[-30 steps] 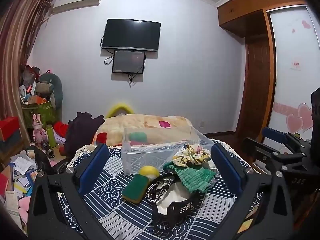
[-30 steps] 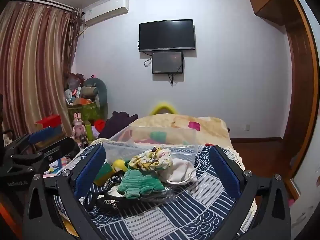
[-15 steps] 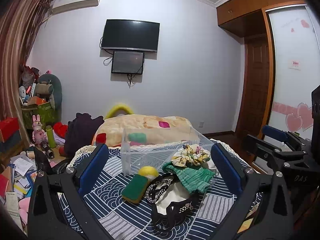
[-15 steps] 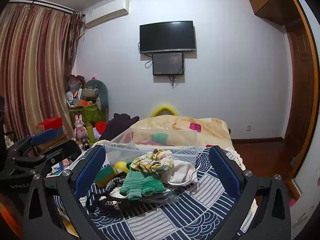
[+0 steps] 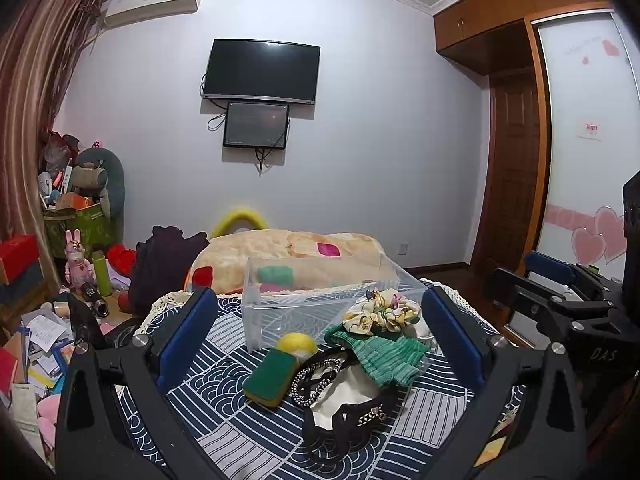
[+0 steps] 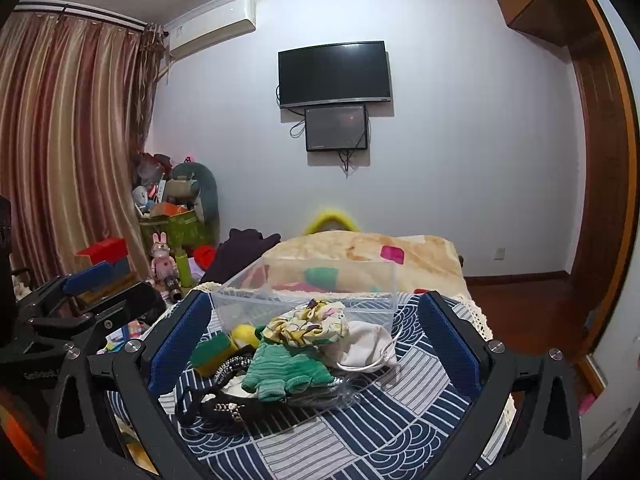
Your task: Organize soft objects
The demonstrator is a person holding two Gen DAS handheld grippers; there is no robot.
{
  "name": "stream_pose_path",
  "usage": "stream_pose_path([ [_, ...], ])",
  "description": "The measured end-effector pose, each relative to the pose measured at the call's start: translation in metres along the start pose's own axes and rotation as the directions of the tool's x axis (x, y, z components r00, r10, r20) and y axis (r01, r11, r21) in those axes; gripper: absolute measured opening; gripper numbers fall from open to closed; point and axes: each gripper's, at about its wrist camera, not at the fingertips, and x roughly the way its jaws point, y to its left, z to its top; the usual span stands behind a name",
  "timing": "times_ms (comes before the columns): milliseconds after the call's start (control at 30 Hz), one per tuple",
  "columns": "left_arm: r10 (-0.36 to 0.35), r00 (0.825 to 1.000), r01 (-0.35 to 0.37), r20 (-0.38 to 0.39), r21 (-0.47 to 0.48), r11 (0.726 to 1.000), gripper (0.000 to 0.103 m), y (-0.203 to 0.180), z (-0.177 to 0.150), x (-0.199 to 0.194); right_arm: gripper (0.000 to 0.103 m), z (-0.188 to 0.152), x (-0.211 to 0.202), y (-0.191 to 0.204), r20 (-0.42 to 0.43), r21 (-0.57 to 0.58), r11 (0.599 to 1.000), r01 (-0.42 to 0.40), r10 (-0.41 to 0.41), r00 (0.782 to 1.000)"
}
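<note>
Directly between both open grippers' fingers, green glove [image 5: 386, 354] lies beside clear bin [image 5: 320, 304].

On the tabletop [image 5: 224, 420] the plastic bin [image 5: 320, 300] stands at the far side. In front of it lies the sponge [image 5: 270, 376], with the ball [image 5: 297, 345] touching its far end. To the right of the sponge lies the pouch [image 5: 344, 400], and the knitted glove [image 5: 388, 356] lies partly on it. The scrunchie [image 5: 380, 314] sits on the glove, against the bin. Behind the tabletop is the bed [image 5: 296, 256].
</note>
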Motion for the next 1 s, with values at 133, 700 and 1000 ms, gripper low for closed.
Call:
stream_pose_path([
  [133,0.002,1.000,-0.002,0.007,0.004,1.000,0.103,-0.0011,-0.0001,-0.0020,0.103,0.0007,-0.0004,0.0004,0.000,0.000,1.000,-0.003,0.003,1.000],
  [700,0.002,1.000,-0.003,0.008,0.010,1.000,0.103,-0.0043,0.0001,-0.0036,0.103,0.0001,-0.0001,0.0006,0.000,0.001,1.000,-0.007,0.007,1.000],
  [1000,0.003,1.000,-0.003,0.008,0.010,1.000,0.103,-0.0042,0.0003,-0.0038,0.103,-0.0003,0.0003,0.0006,0.001,0.000,1.000,-0.009,0.009,1.000],
])
